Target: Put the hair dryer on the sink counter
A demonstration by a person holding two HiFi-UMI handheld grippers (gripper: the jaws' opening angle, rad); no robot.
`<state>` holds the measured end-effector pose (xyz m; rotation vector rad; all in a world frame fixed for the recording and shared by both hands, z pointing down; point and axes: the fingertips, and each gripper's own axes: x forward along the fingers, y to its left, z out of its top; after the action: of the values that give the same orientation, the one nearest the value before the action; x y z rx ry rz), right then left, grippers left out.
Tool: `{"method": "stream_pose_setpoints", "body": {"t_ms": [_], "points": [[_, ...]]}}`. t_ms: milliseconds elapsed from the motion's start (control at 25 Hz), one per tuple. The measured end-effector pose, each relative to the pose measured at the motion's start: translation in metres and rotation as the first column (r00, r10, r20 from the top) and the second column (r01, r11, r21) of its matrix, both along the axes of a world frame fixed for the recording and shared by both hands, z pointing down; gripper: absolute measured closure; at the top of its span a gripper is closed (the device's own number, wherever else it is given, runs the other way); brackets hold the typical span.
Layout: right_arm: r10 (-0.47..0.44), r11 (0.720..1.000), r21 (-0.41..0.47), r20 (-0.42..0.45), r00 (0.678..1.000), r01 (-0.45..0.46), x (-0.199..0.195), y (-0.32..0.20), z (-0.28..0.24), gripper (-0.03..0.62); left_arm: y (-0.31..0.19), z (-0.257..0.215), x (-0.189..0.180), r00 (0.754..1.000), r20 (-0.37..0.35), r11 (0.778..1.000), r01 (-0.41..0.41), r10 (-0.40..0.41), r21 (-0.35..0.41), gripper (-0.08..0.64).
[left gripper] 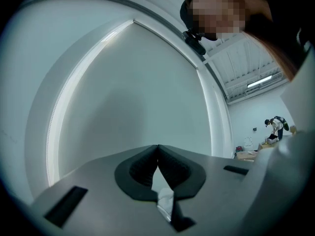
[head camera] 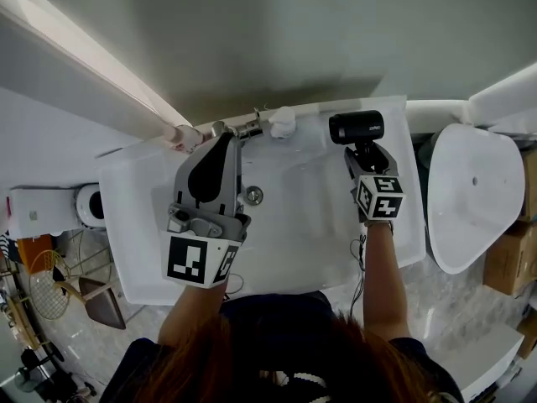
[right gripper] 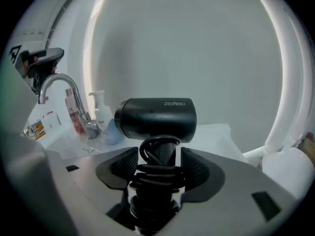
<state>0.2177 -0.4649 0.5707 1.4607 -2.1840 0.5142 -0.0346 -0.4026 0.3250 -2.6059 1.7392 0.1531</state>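
Black, with its cord wound round the handle, the hair dryer (right gripper: 156, 118) sits clamped by that handle between the jaws of your right tongs (right gripper: 157, 163). Your left tongs (left gripper: 157, 154) are closed on nothing, raised over the basin (head camera: 294, 225). You look to be at the setting-down step: lower the dryer onto the back right of the white sink counter (head camera: 134, 242), then let go. Beyond stand the tap (right gripper: 56, 85), bottles (right gripper: 102, 113) and a pale wall

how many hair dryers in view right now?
1. The black hair dryer is clamped by its cord-wrapped handle in the right gripper, held over the right side of the sink. No other shows, though not all of the sink is visible.
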Motion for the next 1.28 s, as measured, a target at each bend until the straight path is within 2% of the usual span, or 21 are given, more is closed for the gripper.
{"method": "stream_pose_setpoints", "body": {"t_ms": [160,520,800,920,1000,1080,1160,1200,1280], "points": [[0.014,0.997,-0.079,-0.033,0.999,-0.017,0.006,-0.012,0.034,0.304,-0.002,0.001,0.001,1.000,0.016,1.000,0.015,-0.015,0.003,0.541],[-0.023,0.980,-0.197,-0.099,0.995,0.003,0.005,-0.022,0.057,0.302,0.000,0.001,0.002,0.999,0.028,1.000,0.026,-0.026,0.003,0.541],[-0.051,0.977,-0.213,-0.172,0.984,0.014,0.005,-0.027,0.064,0.299,0.000,0.001,0.003,0.999,0.030,1.000,0.022,-0.022,0.005,0.541],[-0.054,0.976,-0.219,-0.152,0.987,0.020,0.004,-0.026,0.063,0.295,0.001,0.002,0.003,0.999,0.044,1.000,0.021,-0.021,0.008,0.541],[-0.057,0.975,-0.221,-0.131,0.990,0.027,0.004,-0.023,0.059,0.249,0.001,0.002,0.003,0.998,0.051,1.000,0.021,-0.021,0.010,0.541],[-0.050,0.981,-0.194,-0.127,0.991,0.025,0.007,-0.022,0.045,0.252,0.001,0.001,0.004,0.998,0.052,1.000,0.020,-0.020,0.011,0.541],[-0.032,0.991,-0.131,-0.119,0.992,0.016,0.010,-0.019,0.021,0.283,0.002,0.001,0.004,0.999,0.050,1.000,0.016,-0.016,0.007,0.541],[-0.023,0.996,-0.089,-0.107,0.994,0.013,0.011,-0.017,0.005,0.325,0.002,0.000,0.004,0.999,0.048,1.000,0.014,-0.014,0.003,0.541],[-0.011,1.000,0.001,-0.055,0.998,0.011,0.008,-0.011,-0.031,0.495,0.003,0.000,0.003,0.999,0.047,1.000,0.010,-0.010,-0.003,0.541]]}}
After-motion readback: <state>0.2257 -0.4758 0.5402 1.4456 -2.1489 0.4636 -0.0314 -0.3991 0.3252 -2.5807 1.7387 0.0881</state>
